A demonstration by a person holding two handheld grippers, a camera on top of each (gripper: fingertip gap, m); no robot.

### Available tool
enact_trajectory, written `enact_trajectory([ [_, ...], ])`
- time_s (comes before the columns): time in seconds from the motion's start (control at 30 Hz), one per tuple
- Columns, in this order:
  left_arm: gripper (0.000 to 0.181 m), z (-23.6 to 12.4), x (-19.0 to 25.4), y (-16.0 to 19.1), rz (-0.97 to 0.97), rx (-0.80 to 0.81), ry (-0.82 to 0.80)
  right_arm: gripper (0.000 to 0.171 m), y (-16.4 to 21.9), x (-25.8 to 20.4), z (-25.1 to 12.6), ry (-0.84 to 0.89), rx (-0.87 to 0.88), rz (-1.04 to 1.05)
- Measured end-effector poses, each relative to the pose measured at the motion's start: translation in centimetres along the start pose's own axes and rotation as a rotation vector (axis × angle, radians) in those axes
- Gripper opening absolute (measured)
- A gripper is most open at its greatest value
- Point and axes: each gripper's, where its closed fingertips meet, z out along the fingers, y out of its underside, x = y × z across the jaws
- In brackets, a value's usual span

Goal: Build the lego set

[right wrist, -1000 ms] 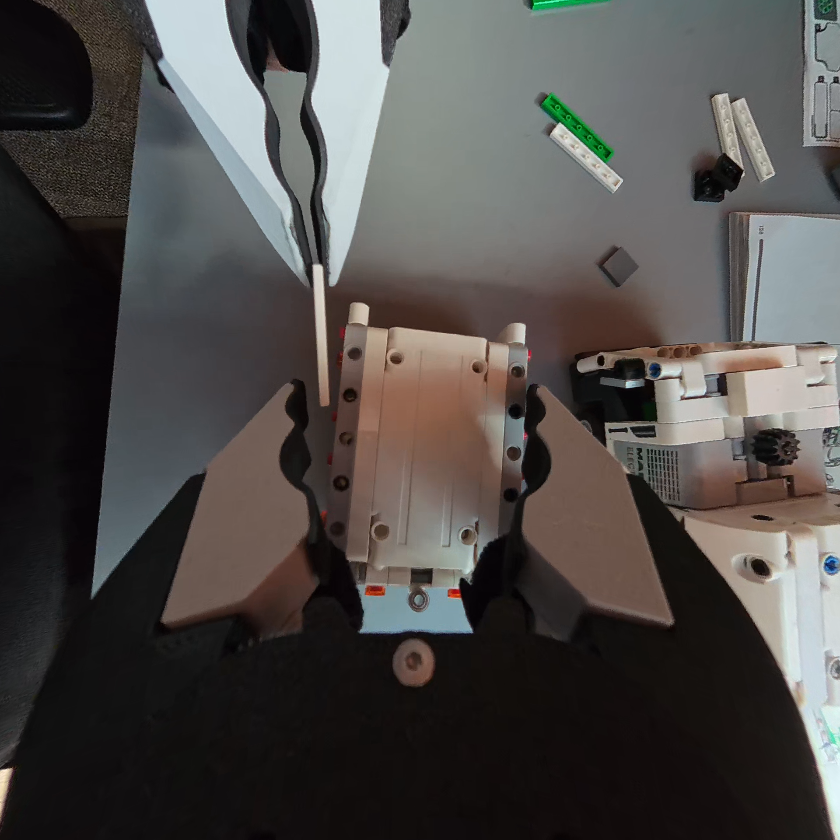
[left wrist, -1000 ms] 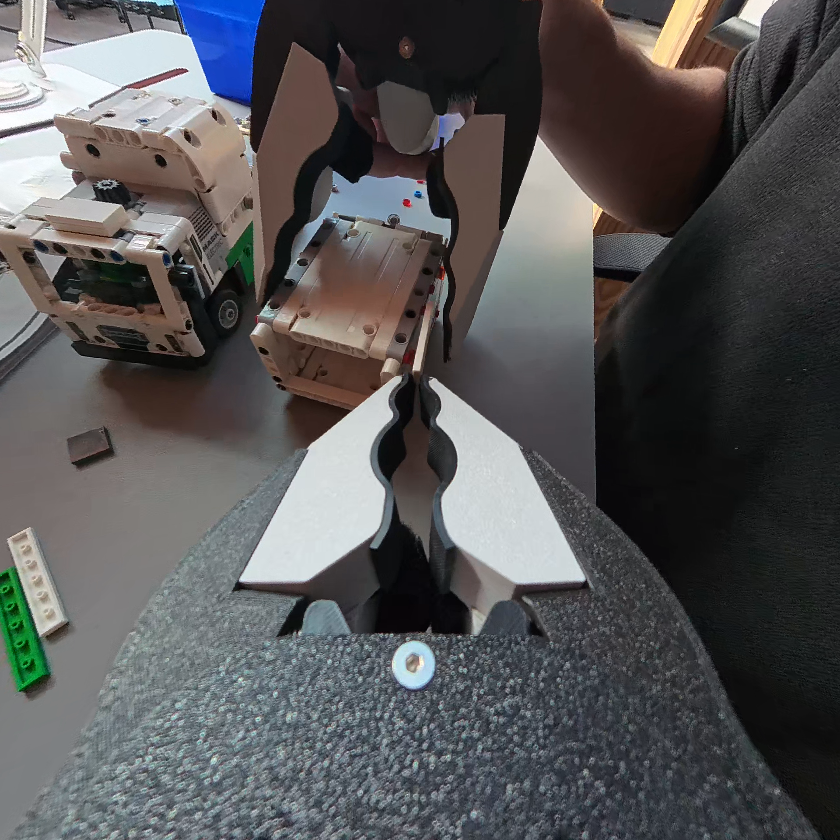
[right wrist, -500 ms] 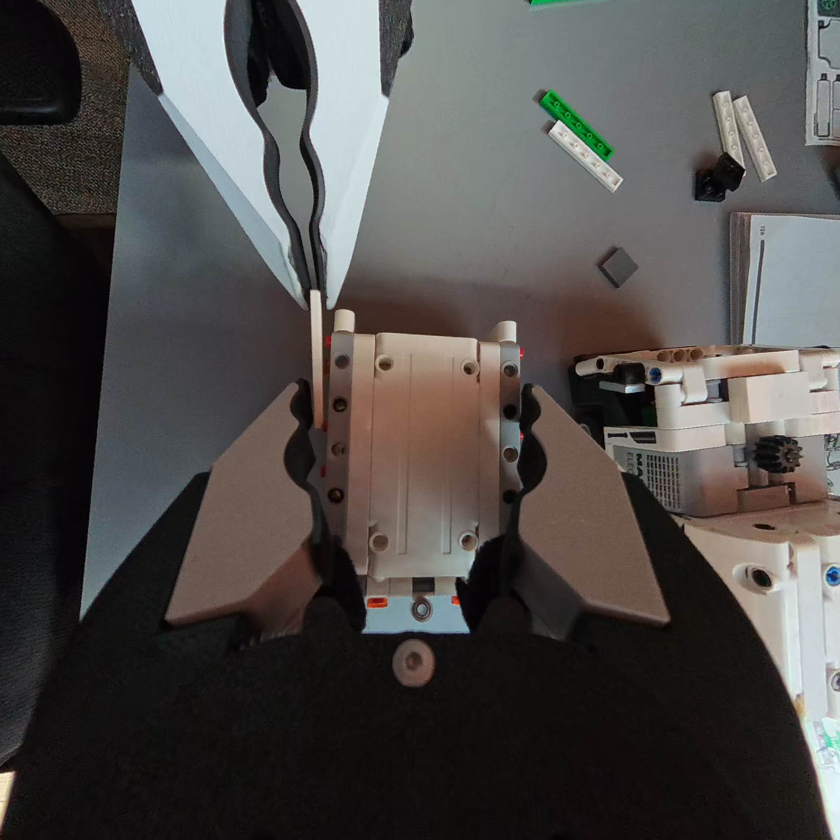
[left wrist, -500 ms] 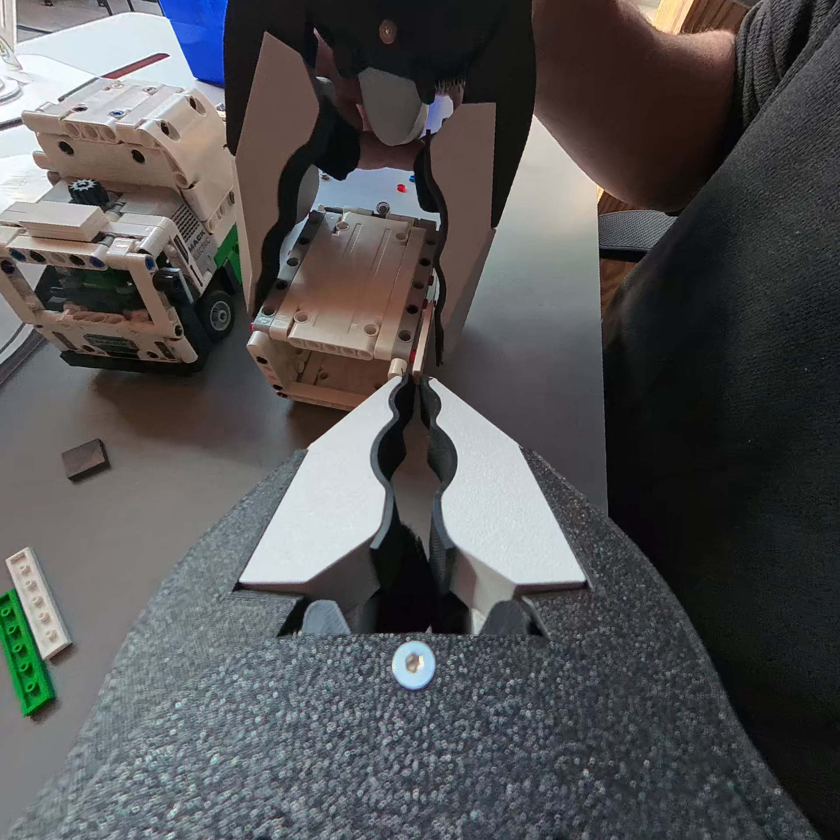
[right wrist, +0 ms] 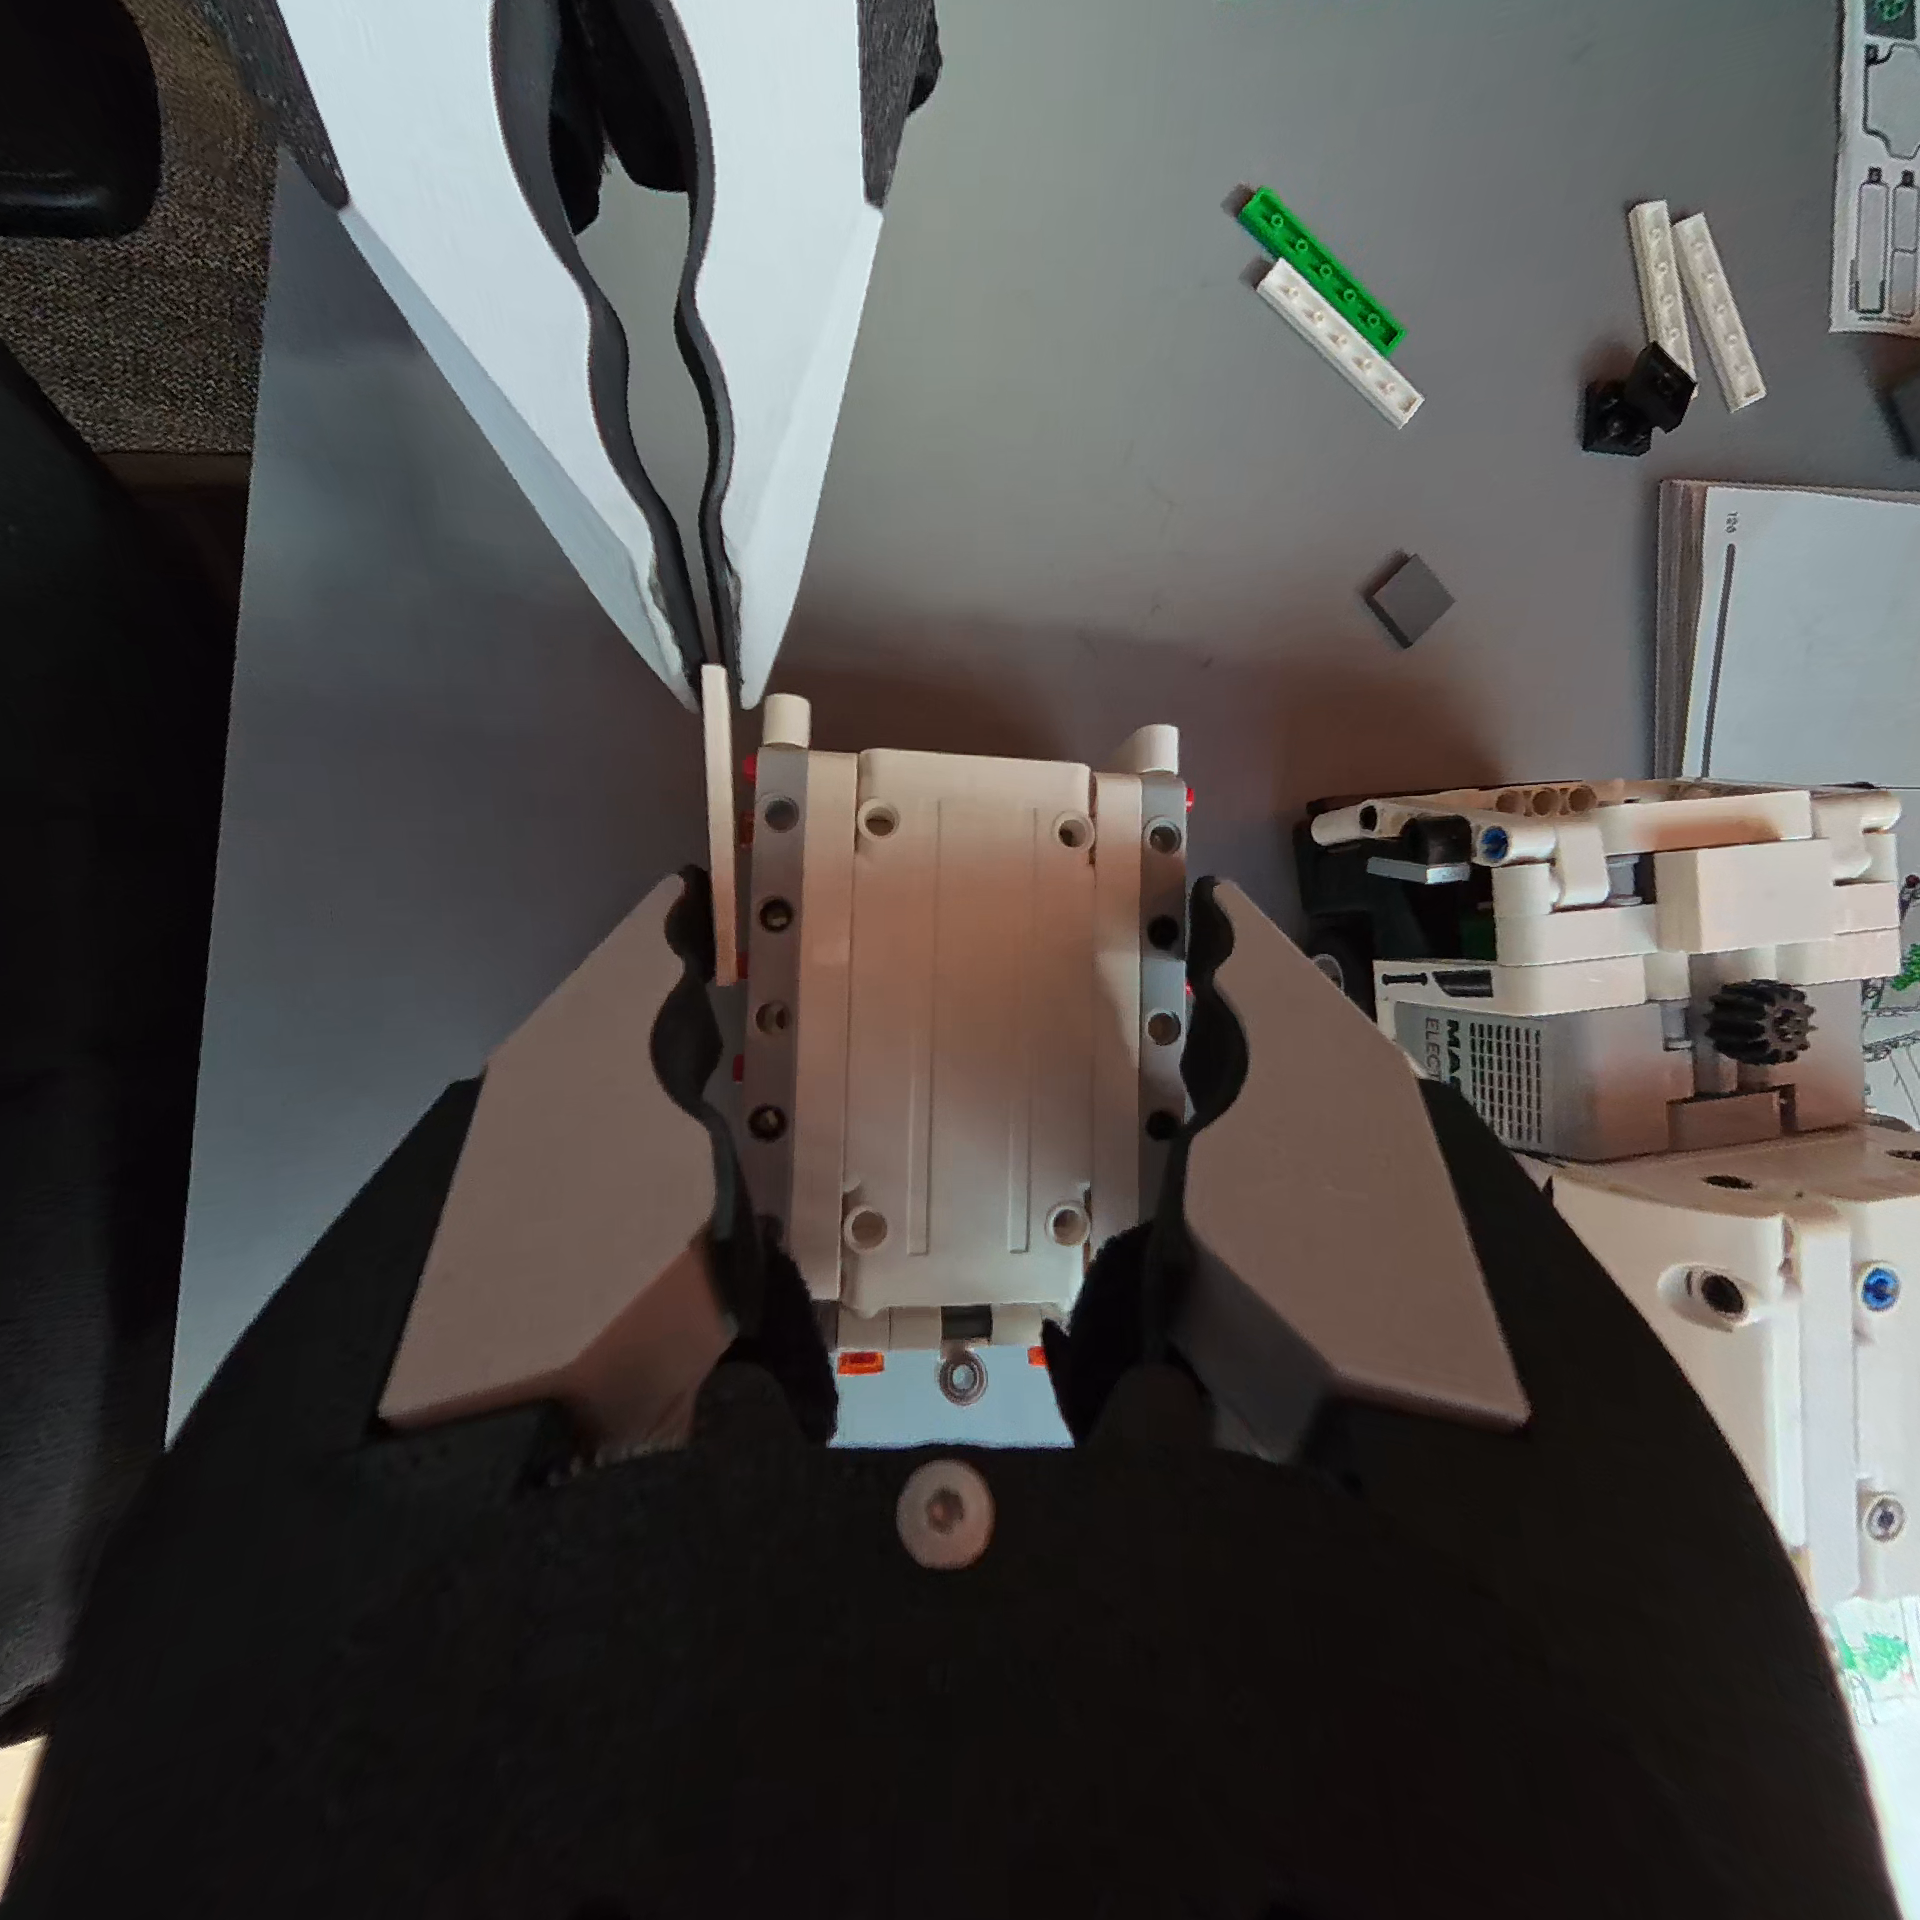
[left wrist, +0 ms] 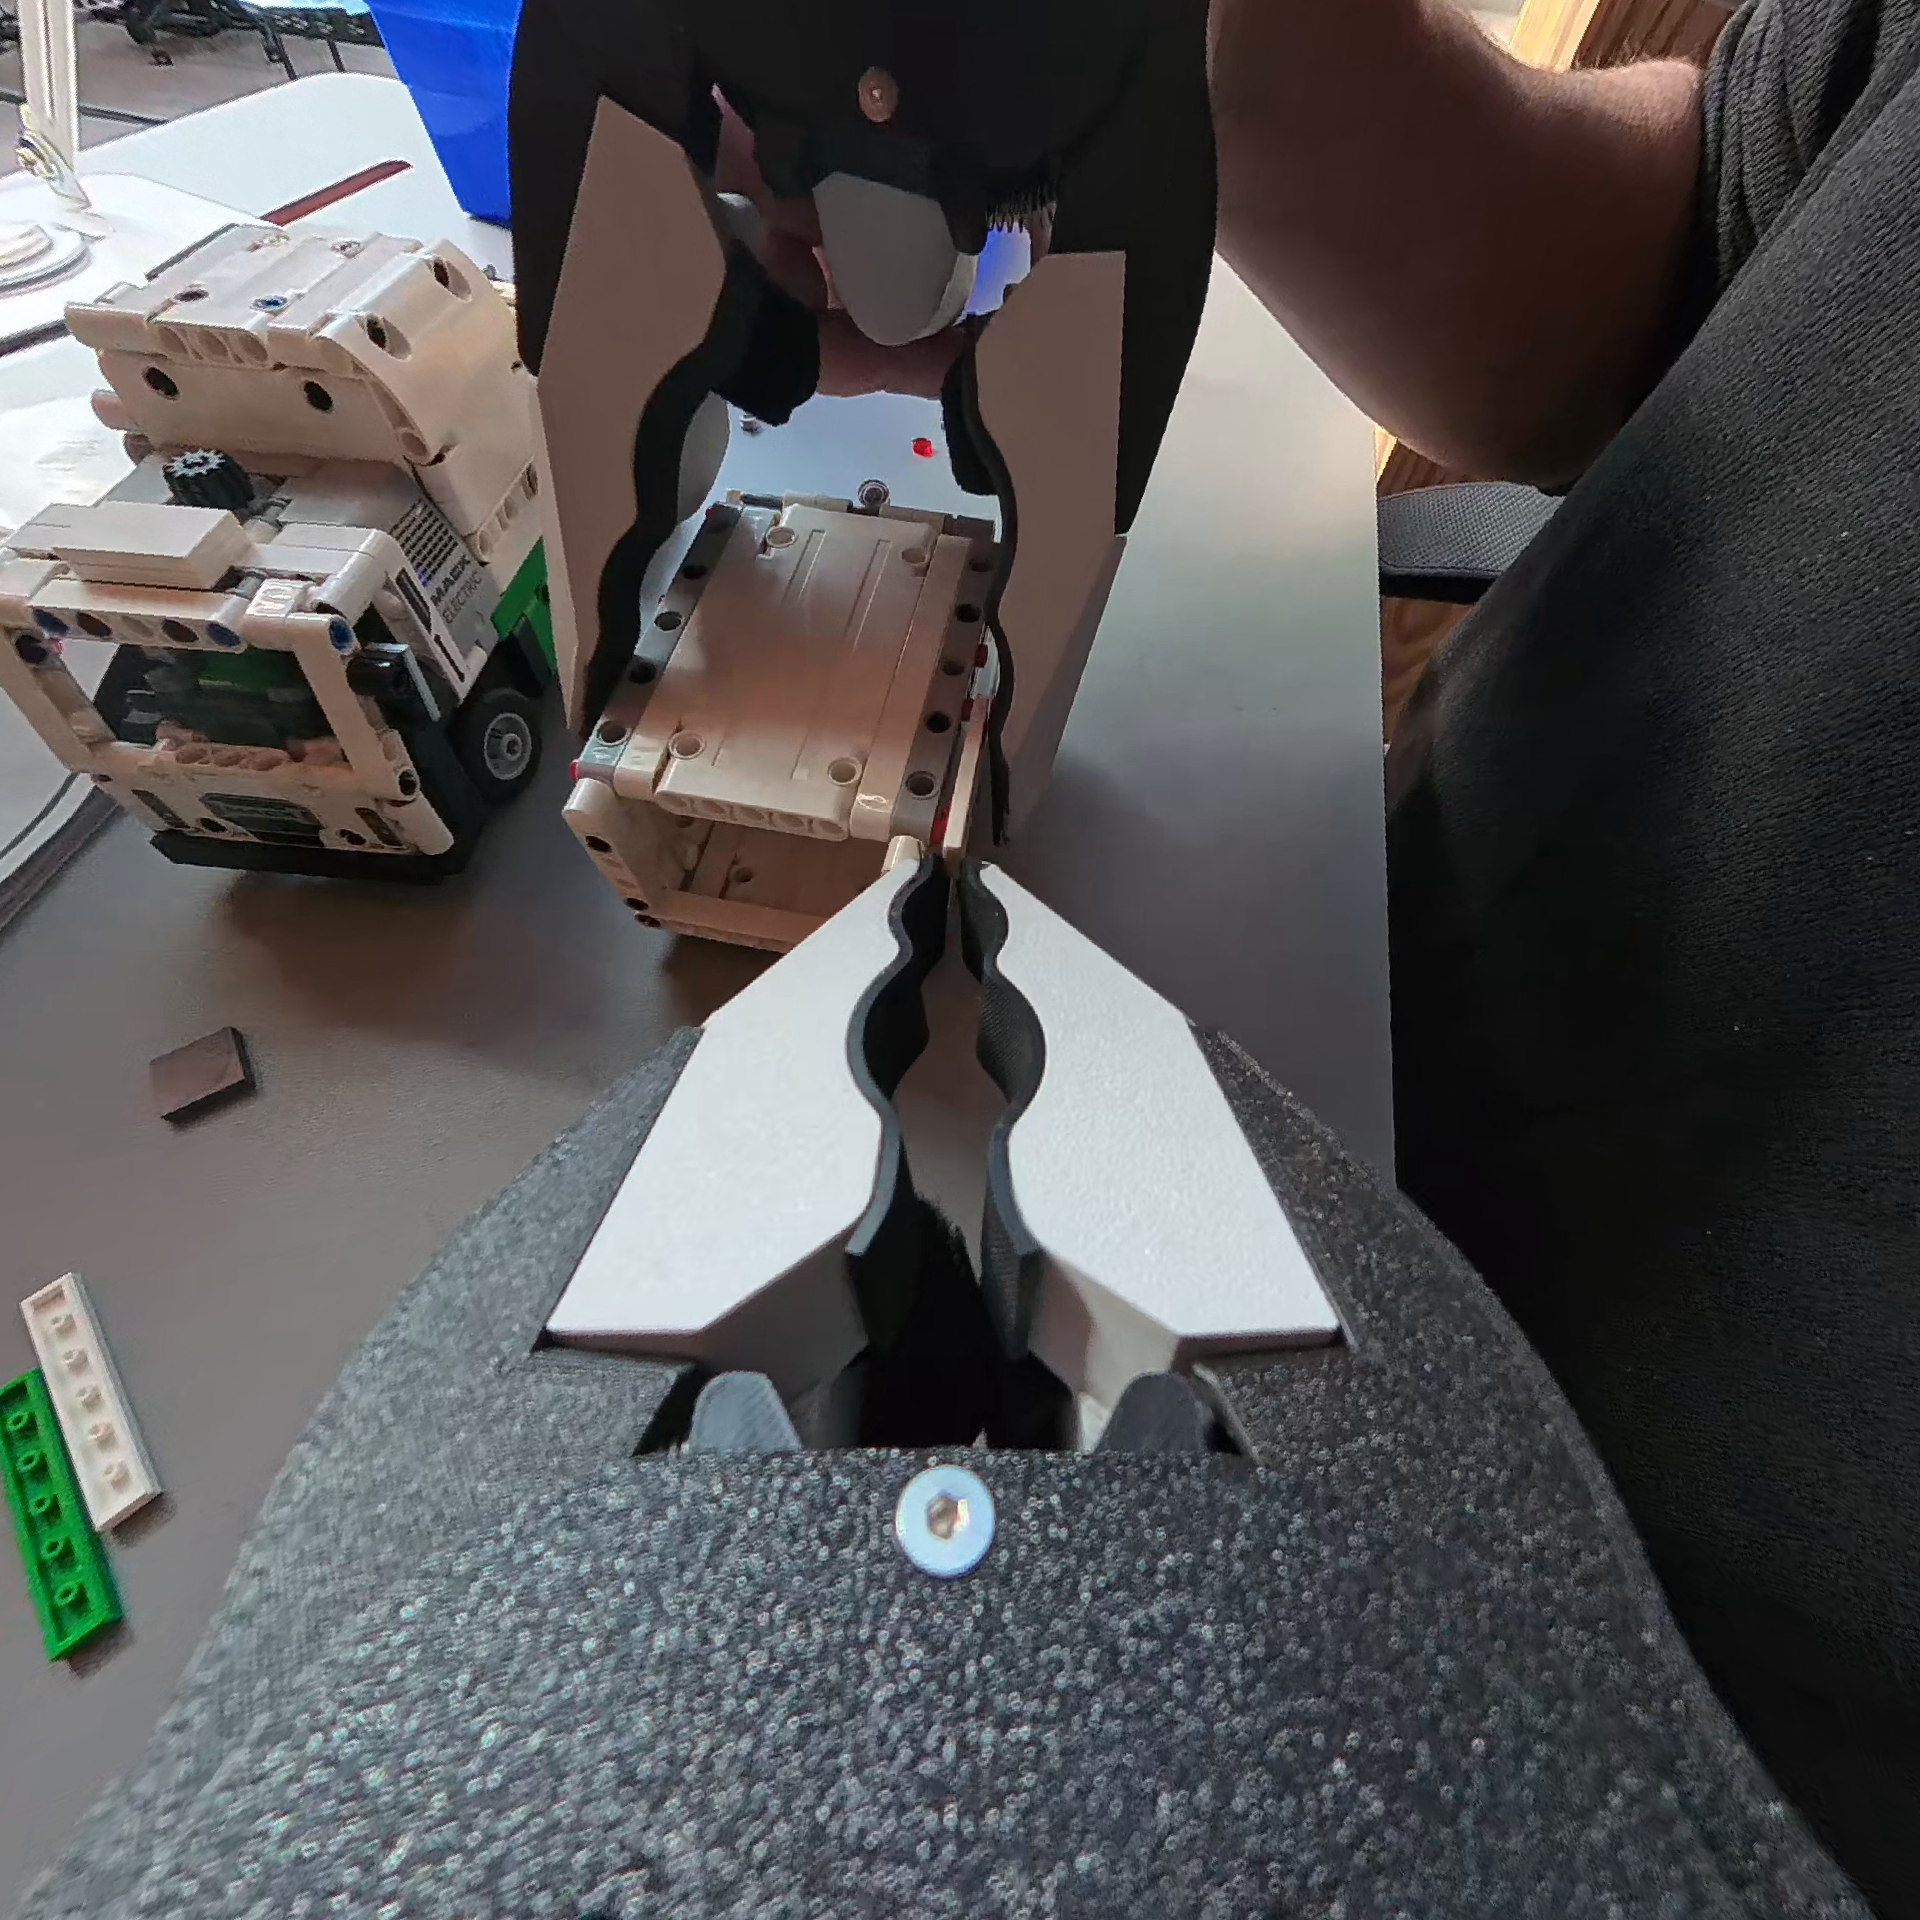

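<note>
Slid alongside the studded block (right wrist: 966, 1029) clamped by right tongs (right wrist: 940, 1049), left tongs (right wrist: 717, 665) pinch a flat plate (right wrist: 724, 831).

The left gripper (left wrist: 943, 883) has a dark grey body with a speckled, foam-like surface, one silver hex screw (left wrist: 943, 1519) set in its middle, and two pale grey wedge-shaped fingers (left wrist: 748, 1153) edged inside with wavy black rubber pads. The right gripper (right wrist: 940, 904) has a smooth black body with a light-coloured hex screw (right wrist: 943, 1511) and fingers (right wrist: 582, 1153) of the same wedge form, which look beige in the shade, with the same wavy black pads. The person wears a dark charcoal short-sleeved shirt (left wrist: 1662, 935).
</note>
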Motion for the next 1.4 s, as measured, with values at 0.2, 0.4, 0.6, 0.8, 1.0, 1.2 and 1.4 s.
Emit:
enact_trajectory([
  [0.2, 0.001, 0.1, 0.0, 0.0, -0.004, -0.002, 0.004, 0.088, 0.2, 0.1, -0.4, 0.003, 0.003, 0.004],
  [0.4, 0.001, 0.2, -0.1, 0.0, -0.003, -0.007, -0.005, 0.087, 0.2, 0.0, -0.4, 0.0, 0.001, 0.008],
  [0.6, 0.001, 0.3, -0.4, 0.3, 0.0, -0.027, -0.031, 0.087, 0.3, 0.4, -0.4, 0.011, -0.005, 0.019],
  [0.8, 0.004, 0.4, -0.6, 0.3, -0.007, -0.031, -0.069, 0.086, 0.4, 0.6, -0.4, 0.014, -0.029, 0.019],
  [1.0, 0.036, 0.0, -0.9, 0.0, -0.093, -0.002, -0.067, 0.085, 0.5, 0.9, -0.4, 0.015, -0.038, 0.02],
  [1.2, 0.035, 1.1, -1.7, 0.2, -0.12, -0.039, -0.062, 0.085, 0.5, 0.9, -0.4, 0.012, -0.04, 0.008],
  [1.4, 0.029, 1.7, -1.0, 0.1, -0.128, -0.049, 0.009, 0.086, 0.5, 0.9, -0.4, 0.01, -0.044, -0.005],
])
